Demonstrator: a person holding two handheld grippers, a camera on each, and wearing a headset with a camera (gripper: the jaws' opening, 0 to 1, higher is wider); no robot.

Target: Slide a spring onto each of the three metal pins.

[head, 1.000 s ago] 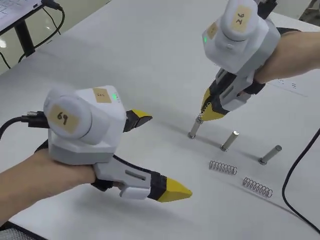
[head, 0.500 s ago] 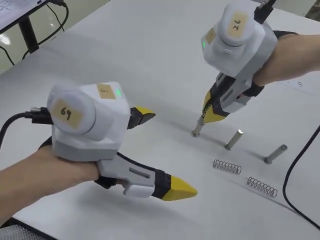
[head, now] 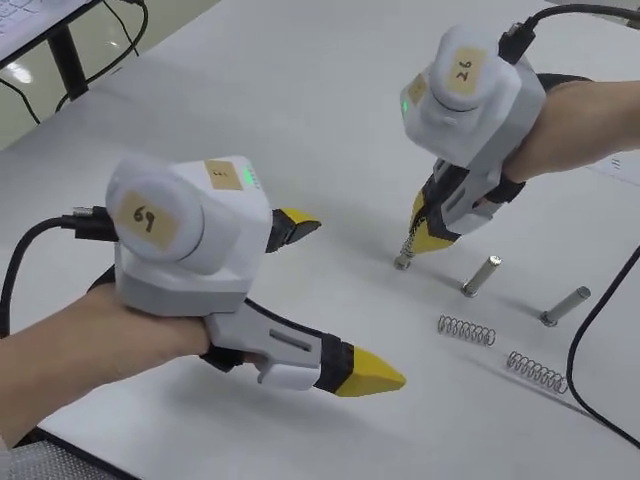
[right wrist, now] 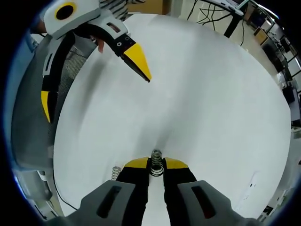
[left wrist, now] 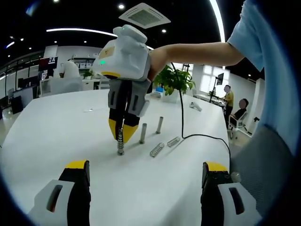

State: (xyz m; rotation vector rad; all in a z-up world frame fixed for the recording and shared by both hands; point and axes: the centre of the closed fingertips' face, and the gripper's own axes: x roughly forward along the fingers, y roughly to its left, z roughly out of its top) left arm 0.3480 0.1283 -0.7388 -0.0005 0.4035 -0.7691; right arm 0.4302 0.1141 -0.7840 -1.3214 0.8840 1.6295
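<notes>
Three short metal pins stand on the white table: the left pin (head: 404, 261), the middle pin (head: 481, 276) and the right pin (head: 565, 306). My right gripper (head: 421, 236) is shut on a spring (right wrist: 156, 165) directly over the left pin, and the spring's lower end sits on that pin's top (left wrist: 120, 141). Two loose springs lie flat in front of the pins, one (head: 466, 330) nearer the middle and one (head: 536, 371) to the right. My left gripper (head: 335, 300) hovers open at the near left, with nothing between its fingers.
A black cable (head: 590, 330) runs along the table's right side near the loose springs. A laptop on a stand (head: 40, 20) is at the far left corner. The table (head: 280, 110) stretches bare behind the pins. People sit in the background (left wrist: 235, 110).
The camera has shifted, so the whole scene sits slightly right. My right gripper still holds the spring over the left pin and looks a little lower on it. The left gripper stays open.
</notes>
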